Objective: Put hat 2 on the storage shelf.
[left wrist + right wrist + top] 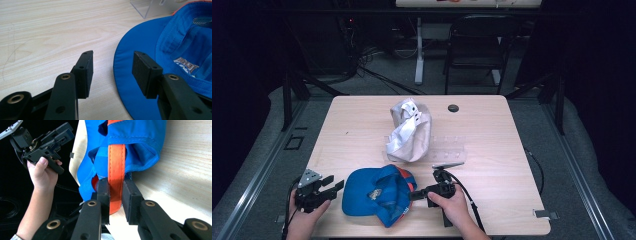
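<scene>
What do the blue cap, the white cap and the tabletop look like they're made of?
Blue cap: matte woven fabric, apparently; stitched seams and an orange strap show in the right gripper view.
White cap: smoother cloth with a slight sheen and soft folds, perhaps synthetic.
Table: pale wood-grain surface, possibly laminate rather than solid wood.

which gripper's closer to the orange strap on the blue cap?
Right. The right gripper is shut on the orange strap at the cap's back edge. The left gripper sits open just off the blue cap, at its brim on the far side from the strap.
</scene>
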`<state>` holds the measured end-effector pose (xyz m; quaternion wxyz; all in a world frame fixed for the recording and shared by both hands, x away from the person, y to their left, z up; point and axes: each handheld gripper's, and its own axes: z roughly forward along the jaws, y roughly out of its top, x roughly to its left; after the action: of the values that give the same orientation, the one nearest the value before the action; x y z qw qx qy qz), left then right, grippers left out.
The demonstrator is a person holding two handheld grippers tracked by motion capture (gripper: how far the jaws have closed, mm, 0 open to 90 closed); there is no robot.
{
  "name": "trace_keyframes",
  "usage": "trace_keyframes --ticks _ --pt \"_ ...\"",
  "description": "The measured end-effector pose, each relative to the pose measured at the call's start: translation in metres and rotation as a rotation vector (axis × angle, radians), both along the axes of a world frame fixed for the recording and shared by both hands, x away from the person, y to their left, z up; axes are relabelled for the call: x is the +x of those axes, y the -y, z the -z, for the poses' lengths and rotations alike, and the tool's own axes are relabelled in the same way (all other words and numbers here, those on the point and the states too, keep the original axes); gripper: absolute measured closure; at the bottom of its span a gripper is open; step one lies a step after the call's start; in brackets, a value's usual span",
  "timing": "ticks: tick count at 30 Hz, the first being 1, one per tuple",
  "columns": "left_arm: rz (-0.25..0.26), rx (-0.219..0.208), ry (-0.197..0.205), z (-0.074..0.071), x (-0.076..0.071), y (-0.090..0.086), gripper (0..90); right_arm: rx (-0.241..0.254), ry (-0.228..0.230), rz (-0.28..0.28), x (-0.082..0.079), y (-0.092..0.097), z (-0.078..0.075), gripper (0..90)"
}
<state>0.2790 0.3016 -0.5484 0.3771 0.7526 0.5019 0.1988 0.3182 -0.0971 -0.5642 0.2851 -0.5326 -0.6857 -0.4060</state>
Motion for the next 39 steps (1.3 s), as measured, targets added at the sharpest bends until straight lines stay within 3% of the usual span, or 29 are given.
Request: trace_keyframes --ticks 3,4,8,9,11,12,16,18,25,27,29,30,39 --pt "0.002 -0.005 0.007 0.001 0.001 0.001 52.1 0.018 -0.01 0.002 0.0 0.003 -0.004 77.9" --pt "0.002 -0.006 0.008 0.001 0.002 0.002 52.1 0.051 -0.016 0.007 0.0 0.007 -0.01 77.9" --pt "0.014 -0.006 0.004 0.0 0.006 0.005 52.1 0.061 0.009 0.032 0.0 0.013 -0.023 78.0" --pt "0.025 -0.001 -0.002 -0.001 0.009 0.007 52.1 0.06 0.028 0.035 0.0 0.02 -0.034 78.0" --pt "0.03 -0.004 0.002 0.0 0.011 0.008 52.1 0.065 0.035 0.039 0.0 0.022 -0.037 78.0" --pt "0.029 -0.005 0.004 0.0 0.012 0.01 52.1 0.039 0.047 0.047 0.0 0.03 -0.047 78.0" --pt "0.053 -0.009 0.005 -0.001 0.018 0.015 52.1 0.013 0.056 0.077 -0.001 0.042 -0.057 78.0" --pt "0.056 -0.013 0.014 0.0 0.021 0.018 52.1 -0.015 0.058 0.102 -0.003 0.059 -0.066 78.0" --pt "0.089 -0.013 0.014 0.0 0.03 0.027 52.1 -0.05 0.063 0.139 -0.014 0.099 -0.079 78.0" --pt "0.098 -0.013 0.01 0.0 0.032 0.031 52.0 -0.031 0.056 0.173 -0.018 0.115 -0.084 78.0" --pt "0.099 -0.011 0.012 0.0 0.032 0.032 52.1 -0.026 0.054 0.182 -0.018 0.119 -0.085 78.0" --pt "0.103 -0.011 0.007 0.0 0.033 0.033 52.1 0.004 0.041 0.18 -0.018 0.126 -0.089 78.0" --pt "0.105 -0.011 0.011 0.0 0.034 0.033 52.1 0.116 0.038 0.174 -0.011 0.127 -0.109 78.0"
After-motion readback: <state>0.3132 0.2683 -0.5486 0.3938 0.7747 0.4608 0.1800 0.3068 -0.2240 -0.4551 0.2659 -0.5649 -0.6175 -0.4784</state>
